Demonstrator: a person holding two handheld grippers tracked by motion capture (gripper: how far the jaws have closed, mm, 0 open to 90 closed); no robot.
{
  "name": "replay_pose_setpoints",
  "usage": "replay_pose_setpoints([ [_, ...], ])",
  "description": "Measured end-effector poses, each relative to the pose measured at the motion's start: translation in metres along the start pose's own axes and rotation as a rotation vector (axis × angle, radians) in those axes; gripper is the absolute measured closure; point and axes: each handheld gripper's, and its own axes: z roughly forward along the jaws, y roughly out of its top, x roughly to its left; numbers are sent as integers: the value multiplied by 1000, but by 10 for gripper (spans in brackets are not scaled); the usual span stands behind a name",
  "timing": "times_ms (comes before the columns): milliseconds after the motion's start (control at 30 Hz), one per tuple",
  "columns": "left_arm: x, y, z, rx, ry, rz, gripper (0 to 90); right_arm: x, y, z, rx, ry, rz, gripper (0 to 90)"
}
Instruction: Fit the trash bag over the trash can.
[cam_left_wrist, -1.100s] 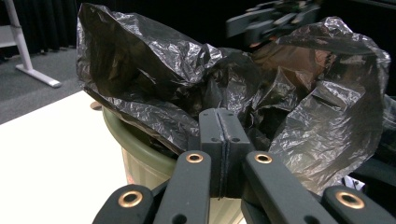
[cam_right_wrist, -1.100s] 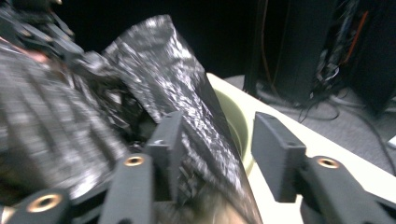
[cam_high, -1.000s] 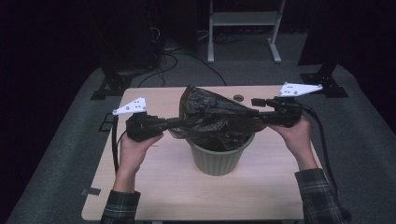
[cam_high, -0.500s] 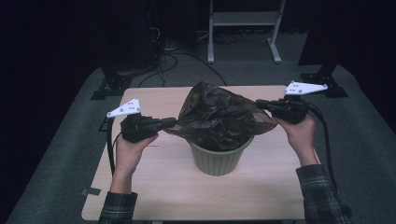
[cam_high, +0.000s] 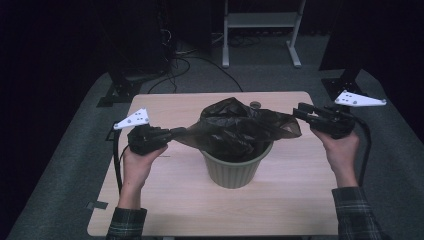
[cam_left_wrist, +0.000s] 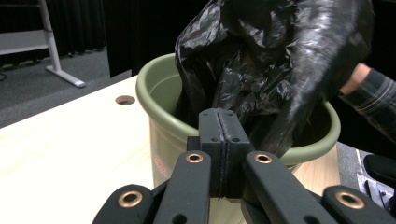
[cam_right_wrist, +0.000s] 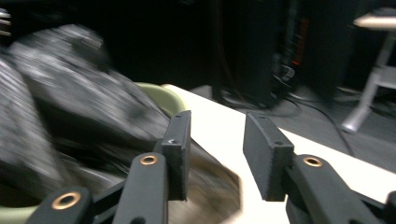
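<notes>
**Black bag stretched over green pot, 1 side gripped, 1 side released**

High view: A green pot (cam_high: 234, 167) is seen standing near the middle of the light wooden worktop (cam_high: 165, 205), with a black plastic bag (cam_high: 235, 127) draped into and over its mouth. The left gripper (cam_high: 172, 134) is held just left of the pot, and the bag's left edge is drawn out to its jaws. The right gripper (cam_high: 299, 111) is held near the worktop's right edge, its jaws just beside the bag's right flap; contact cannot be made out here. A small round hole (cam_high: 255, 105) is seen in the worktop behind the pot. Bare worktop is left in front of the pot and along both sides. Beyond the far edge, cables (cam_high: 190, 62) on the grey floor and a white frame (cam_high: 260, 30) are seen, well apart from the work.

Left gripper view: The jaws are seen clenched together, with the bag (cam_left_wrist: 275, 60) rising directly behind them; the pinched fold itself is hidden. The pot's rim (cam_left_wrist: 154, 100) stands close ahead, and a plaid sleeve (cam_left_wrist: 373, 100) is seen beyond it.

Right gripper view: The picture is blurred. The jaws are seen apart, having just been opening, with nothing between them; the bag (cam_right_wrist: 70, 93) lies to their left.
</notes>
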Motion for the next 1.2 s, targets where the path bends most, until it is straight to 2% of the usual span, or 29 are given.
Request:
replay_pose_setpoints([
  [133, -2, 0, 2, 3, -4, 0, 894, 18, 8, -9, -11, 50, -40, 544],
  [200, -3, -2, 2, 6, -5, 1, 894, 27, 5, -13, -14, 93, -40, 519],
  [267, -3, -3, 1, 6, -5, -2, 894, 34, 0, -14, 6, 126, -55, 488],
  [433, -5, -5, 2, 2, -12, -9, 894, 42, -12, -8, 45, 207, -70, 449],
  [533, -6, -6, 2, 0, -15, -12, 894, 46, -18, 0, 64, 258, -69, 469],
  [567, -6, -6, 2, -1, -18, -12, 894, 47, -19, 1, 67, 265, -66, 493],
  [633, -6, -6, 1, -3, -17, -12, 894, 49, -22, 4, 80, 285, -87, 752],
  [667, -7, -6, 1, -4, -20, -12, 894, 51, -23, 3, 76, 285, -107, 814],
  [733, -8, -7, 0, -4, -20, -14, 894, 54, -24, 1, 77, 312, -112, 900],
  [833, -10, -10, -4, -6, -21, -23, 895, 63, -32, -6, 86, 352, -129, 900],
  [967, -14, -16, -8, 7, -13, -31, 895, 72, -47, -15, 131, 382, -138, 900],
  [1200, -16, -33, -14, 16, 0, -58, 895, 75, -85, -22, 216, 414, -100, 900],
])
